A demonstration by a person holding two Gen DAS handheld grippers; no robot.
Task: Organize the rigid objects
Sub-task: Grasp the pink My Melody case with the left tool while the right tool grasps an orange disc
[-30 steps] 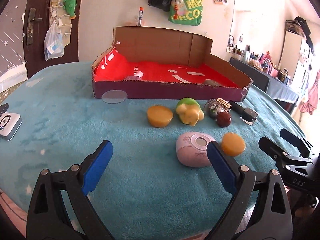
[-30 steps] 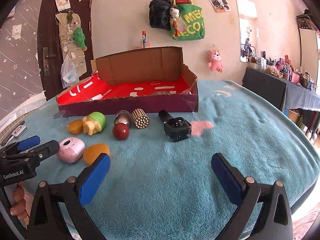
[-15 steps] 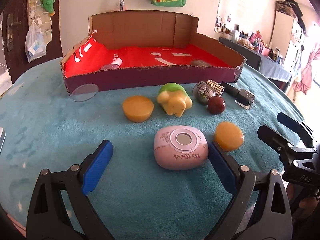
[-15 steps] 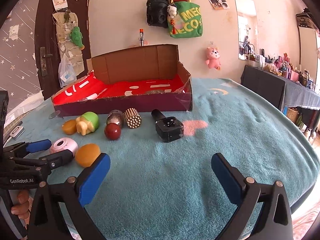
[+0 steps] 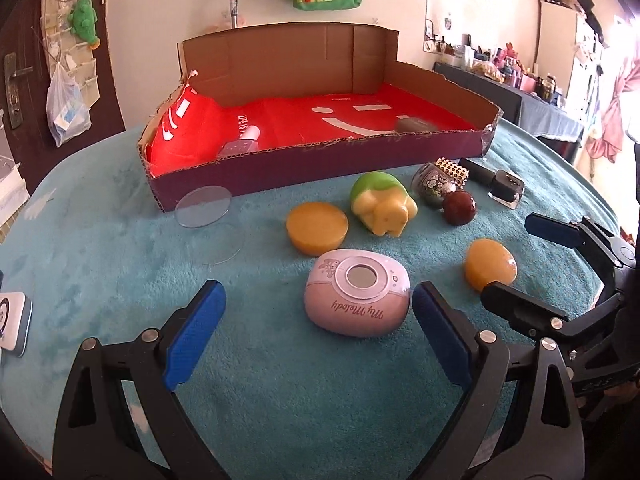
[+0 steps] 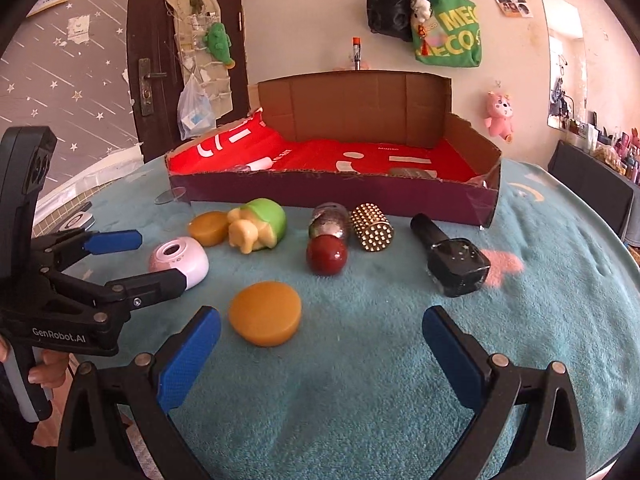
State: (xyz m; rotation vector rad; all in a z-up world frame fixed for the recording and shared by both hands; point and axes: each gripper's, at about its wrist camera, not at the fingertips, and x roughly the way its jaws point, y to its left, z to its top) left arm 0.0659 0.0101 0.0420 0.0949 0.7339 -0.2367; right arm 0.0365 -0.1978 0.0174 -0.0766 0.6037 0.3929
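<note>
My left gripper (image 5: pixel 316 328) is open, its blue pads either side of and just short of a pink "My Melody" case (image 5: pixel 357 297), seen also in the right wrist view (image 6: pixel 179 263). My right gripper (image 6: pixel 320 344) is open and empty, just behind an orange disc (image 6: pixel 265 313), which also shows in the left wrist view (image 5: pixel 490 265). Beyond lie a second orange disc (image 5: pixel 317 228), a green-and-yellow toy (image 5: pixel 382 203), a dark red ball (image 6: pixel 327 255), a gold studded cylinder (image 6: pixel 371 227) and a black bottle (image 6: pixel 452 259).
An open cardboard box (image 5: pixel 320 176) with a red lining stands at the back of the teal tablecloth. A clear round lid (image 5: pixel 204 211) leans by its front left. A small white-and-blue device (image 5: pixel 12 320) lies at the far left.
Both grippers have moved forward toward the objects. The pink case now sits between the left pads, and the orange disc is nearer the right gripper. Both stayed open.
</note>
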